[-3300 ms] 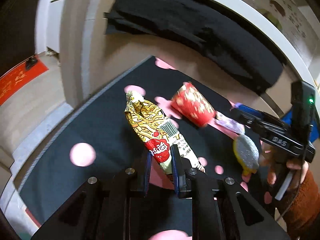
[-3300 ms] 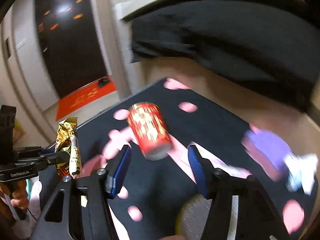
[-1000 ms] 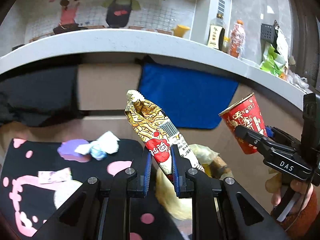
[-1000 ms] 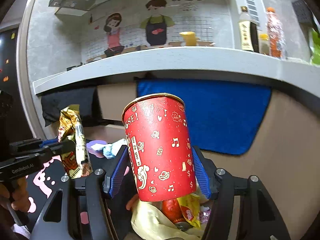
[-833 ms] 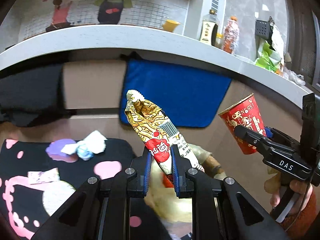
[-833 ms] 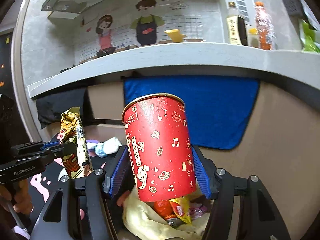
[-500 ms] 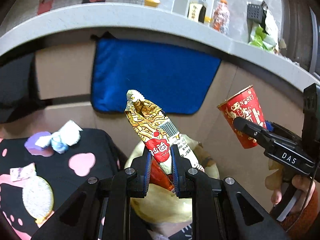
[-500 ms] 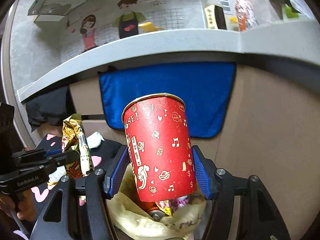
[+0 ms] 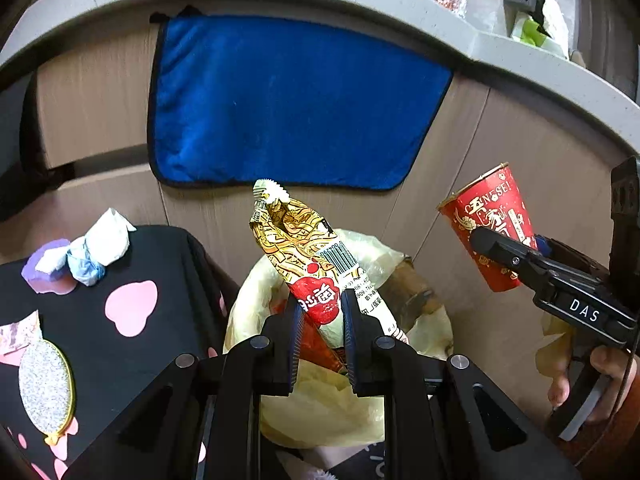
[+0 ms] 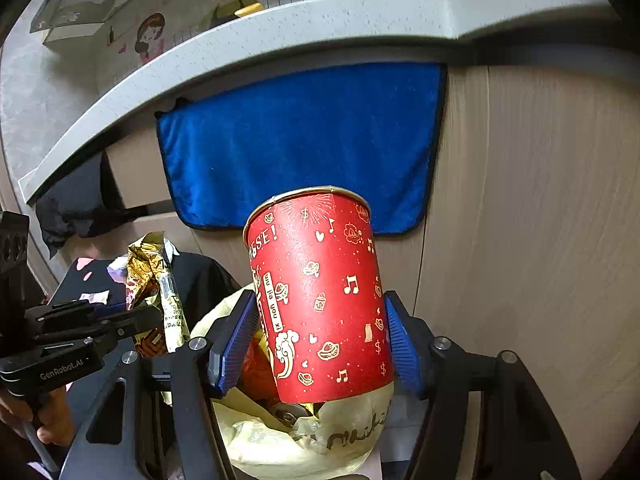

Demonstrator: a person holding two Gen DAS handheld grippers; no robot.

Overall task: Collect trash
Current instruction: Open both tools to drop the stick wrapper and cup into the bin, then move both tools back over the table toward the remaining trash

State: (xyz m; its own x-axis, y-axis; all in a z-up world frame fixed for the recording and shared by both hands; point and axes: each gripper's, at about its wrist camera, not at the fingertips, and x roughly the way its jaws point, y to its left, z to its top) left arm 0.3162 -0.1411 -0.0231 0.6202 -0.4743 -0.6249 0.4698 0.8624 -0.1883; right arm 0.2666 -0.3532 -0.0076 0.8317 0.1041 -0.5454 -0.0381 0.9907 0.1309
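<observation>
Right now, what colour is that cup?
Red cup with gold doodles; right wrist view shows it best.

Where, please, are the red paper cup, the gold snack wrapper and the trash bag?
red paper cup [image 10: 324, 304]: right wrist view, side wall.
gold snack wrapper [image 9: 296, 240]: left wrist view, upper half.
trash bag [image 9: 320, 408]: left wrist view, near rim.

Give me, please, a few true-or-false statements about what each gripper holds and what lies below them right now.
1. The left gripper is shut on a gold and red snack wrapper. True.
2. The right gripper is open and empty. False: it is shut on a red paper cup.
3. A trash bin lined with a yellowish bag sits below both grippers. True.
4. The cloth hanging on the cabinet is green. False: the hanging towel is blue.
5. Crumpled tissue lies on the black mat. True.
</observation>
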